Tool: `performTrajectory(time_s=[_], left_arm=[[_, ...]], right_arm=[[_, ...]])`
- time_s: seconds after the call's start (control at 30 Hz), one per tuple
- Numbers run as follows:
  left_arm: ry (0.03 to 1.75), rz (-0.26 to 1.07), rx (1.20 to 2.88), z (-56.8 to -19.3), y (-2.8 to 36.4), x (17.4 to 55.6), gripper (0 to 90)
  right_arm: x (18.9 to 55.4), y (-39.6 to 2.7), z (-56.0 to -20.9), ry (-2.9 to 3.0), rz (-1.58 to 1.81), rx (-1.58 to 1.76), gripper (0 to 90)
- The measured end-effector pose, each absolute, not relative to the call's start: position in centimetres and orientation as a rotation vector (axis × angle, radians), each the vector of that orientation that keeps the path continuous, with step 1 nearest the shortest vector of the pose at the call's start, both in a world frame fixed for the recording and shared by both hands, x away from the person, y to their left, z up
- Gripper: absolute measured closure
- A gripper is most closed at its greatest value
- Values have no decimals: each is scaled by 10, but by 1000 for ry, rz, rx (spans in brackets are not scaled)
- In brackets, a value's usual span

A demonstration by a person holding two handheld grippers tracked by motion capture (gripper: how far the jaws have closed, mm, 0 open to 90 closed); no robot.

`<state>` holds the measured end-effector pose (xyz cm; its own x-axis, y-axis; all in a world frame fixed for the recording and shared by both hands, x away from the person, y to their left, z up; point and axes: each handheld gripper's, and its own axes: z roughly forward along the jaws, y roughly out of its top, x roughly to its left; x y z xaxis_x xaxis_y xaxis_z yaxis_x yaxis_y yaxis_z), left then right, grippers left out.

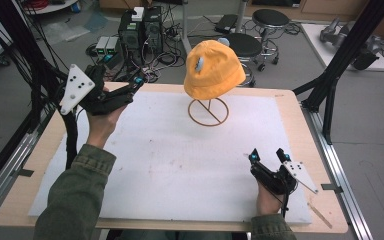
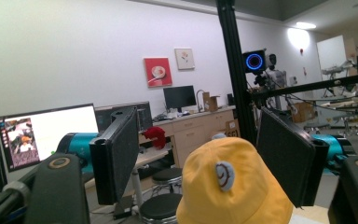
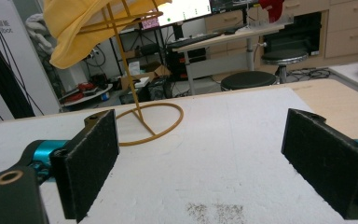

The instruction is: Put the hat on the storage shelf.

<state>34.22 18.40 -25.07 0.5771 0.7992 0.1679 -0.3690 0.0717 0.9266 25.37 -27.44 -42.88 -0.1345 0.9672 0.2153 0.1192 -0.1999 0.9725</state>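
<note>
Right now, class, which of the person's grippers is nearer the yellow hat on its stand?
Left. The left gripper is raised beside the yellow hat, jaws open towards it. The right gripper sits low over the white mat, nearer the person, well short of the wire stand.

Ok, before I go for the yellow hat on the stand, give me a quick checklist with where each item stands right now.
1. Left gripper open: ok, jaws apart in its own view.
2. Left gripper lined up with the yellow hat: ok, hat sits between the jaws, farther off.
3. Left gripper touching the hat: not ok, still short of it.
4. Hat seated on the wire stand: ok, draped on top.
5. Right gripper open: ok, jaws wide apart above the white mat.
6. Stand base flat on the mat: ok.
</note>
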Motion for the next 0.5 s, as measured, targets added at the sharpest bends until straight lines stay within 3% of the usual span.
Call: performTrajectory(time_s=[0.5], left_arm=[[563, 1009, 1148, -295, 227, 325, 270]], right_arm=[[253, -272, -429, 1303, 1403, 1351, 99]])
